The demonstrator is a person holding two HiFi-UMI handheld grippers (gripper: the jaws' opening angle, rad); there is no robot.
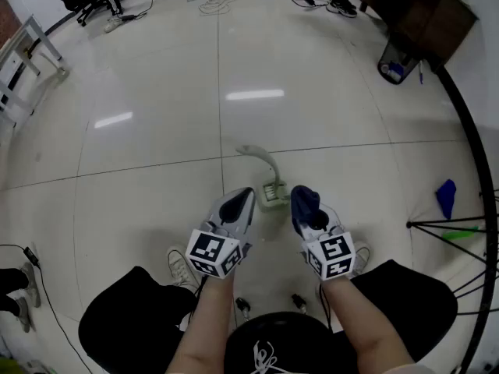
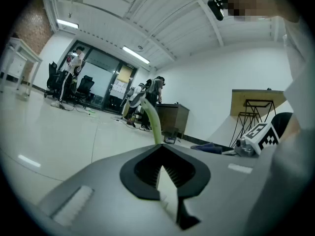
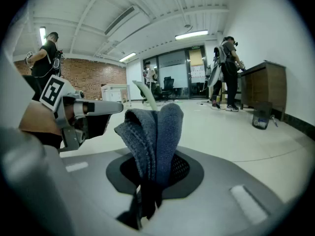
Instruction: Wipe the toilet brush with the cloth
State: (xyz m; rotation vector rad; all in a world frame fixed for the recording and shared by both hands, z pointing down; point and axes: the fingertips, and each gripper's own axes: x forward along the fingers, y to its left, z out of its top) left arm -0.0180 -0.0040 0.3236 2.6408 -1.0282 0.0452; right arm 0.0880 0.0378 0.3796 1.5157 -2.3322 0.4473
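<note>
A pale green toilet brush [image 1: 262,160] with a curved handle stands in its holder [image 1: 274,194] on the floor tiles, just ahead of both grippers. My left gripper [image 1: 245,196] sits close to the holder's left; its jaws stand a narrow gap apart [image 2: 165,173], and the handle [image 2: 152,120] rises just beyond them. My right gripper [image 1: 306,202] is to the holder's right, shut on a folded dark blue cloth [image 3: 153,132] that sticks up out of the jaws [image 3: 150,181]. The cloth [image 1: 304,199] is apart from the brush. The handle [image 3: 146,93] shows behind it.
A blue rag [image 1: 446,197] and black stand legs [image 1: 452,224] lie at the right. A bin [image 1: 396,65] sits by a brown desk [image 1: 425,14] at the far right. Cables [image 1: 220,0] run along the far floor, a white rack [image 1: 23,57] stands left. My shoes [image 1: 181,267] flank a stool.
</note>
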